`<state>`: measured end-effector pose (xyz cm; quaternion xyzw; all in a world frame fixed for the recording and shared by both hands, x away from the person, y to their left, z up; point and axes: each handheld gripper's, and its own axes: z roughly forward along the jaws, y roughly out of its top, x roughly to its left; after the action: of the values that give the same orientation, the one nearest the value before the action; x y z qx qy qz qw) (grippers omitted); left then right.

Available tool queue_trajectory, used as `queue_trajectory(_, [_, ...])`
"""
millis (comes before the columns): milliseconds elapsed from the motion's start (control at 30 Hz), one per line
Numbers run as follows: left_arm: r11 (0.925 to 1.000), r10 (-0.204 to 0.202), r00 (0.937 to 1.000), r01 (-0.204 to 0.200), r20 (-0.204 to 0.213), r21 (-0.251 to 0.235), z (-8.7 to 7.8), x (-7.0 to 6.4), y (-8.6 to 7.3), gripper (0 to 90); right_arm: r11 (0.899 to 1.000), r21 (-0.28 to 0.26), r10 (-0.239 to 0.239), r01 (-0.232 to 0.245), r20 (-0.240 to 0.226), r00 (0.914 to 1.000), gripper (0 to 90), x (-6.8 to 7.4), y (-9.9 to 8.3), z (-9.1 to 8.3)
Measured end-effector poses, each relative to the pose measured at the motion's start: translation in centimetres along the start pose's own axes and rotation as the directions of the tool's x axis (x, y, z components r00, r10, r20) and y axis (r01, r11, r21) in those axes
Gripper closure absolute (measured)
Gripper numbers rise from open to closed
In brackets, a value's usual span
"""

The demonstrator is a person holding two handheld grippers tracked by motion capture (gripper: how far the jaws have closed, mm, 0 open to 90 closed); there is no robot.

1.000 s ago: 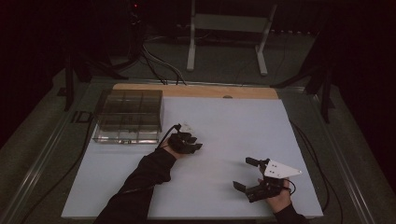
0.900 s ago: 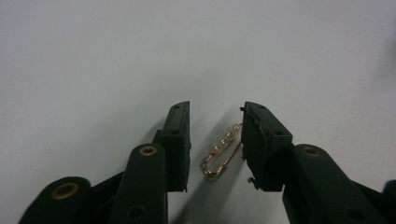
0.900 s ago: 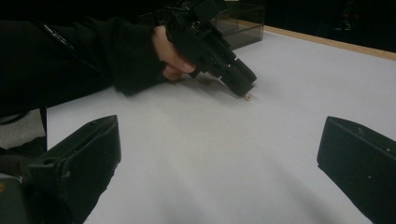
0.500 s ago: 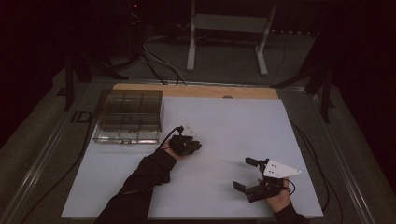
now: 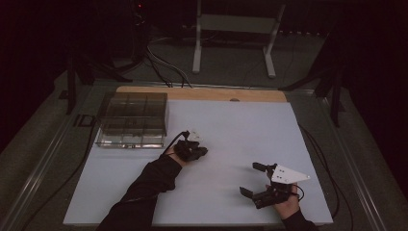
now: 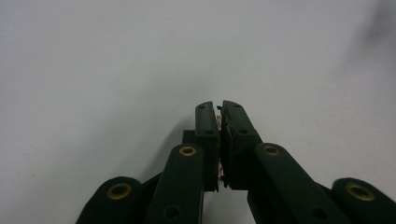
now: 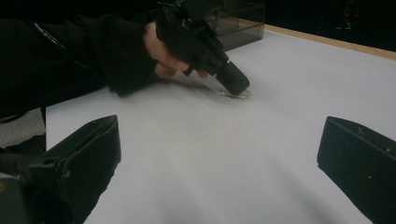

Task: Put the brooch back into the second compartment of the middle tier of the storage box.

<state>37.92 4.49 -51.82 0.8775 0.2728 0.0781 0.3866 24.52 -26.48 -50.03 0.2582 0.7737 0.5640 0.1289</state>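
Note:
My left gripper [image 5: 204, 151] is in the middle of the white table [image 5: 240, 130], its tip down at the surface. Its jaws are pressed together on a small thin pale piece [image 6: 220, 140] whose edge shows between the pads. From the right gripper view, that left gripper [image 7: 238, 86] is held by a hand, and the small pale piece [image 7: 236, 94] touches the table under its tip. My right gripper [image 5: 253, 179] rests near the front right of the table, jaws wide apart with nothing between them.
A clear plastic compartment box [image 5: 132, 120] sits at the back left of the table, also seen as the box [image 7: 238, 21] behind the left hand. A wooden strip [image 5: 202, 93] runs along the far edge. Cables trail off the left side.
The left hand and gripper have shifted slightly nearer and lower onto the table. The right gripper has not moved.

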Motion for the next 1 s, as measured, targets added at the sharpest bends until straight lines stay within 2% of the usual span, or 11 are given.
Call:
queue_trajectory(433, [0.9997, 0.021, 0.9997, -0.021, 0.011, -0.009, -1.9, -0.8, 0.7, 87.1, 1.000, -0.003, -0.002, 0.002, 0.000, 1.0000, 0.0, 0.0, 0.1, 0.1])
queue_trajectory(733, [0.9993, 0.032, 0.9995, -0.032, -0.003, -0.020, -3.7, -1.0, 1.3, 87.1, 1.000, 0.001, -0.001, 0.001, -0.002, 1.0000, 0.0, 0.1, 0.0, 0.2])
queue_trajectory(1000, [0.9993, 0.025, 0.9996, -0.025, -0.016, -0.026, -5.1, -0.7, 1.5, 87.1, 1.000, -0.002, 0.000, 0.000, -0.001, 1.0000, 0.0, 0.1, 0.1, 0.2])
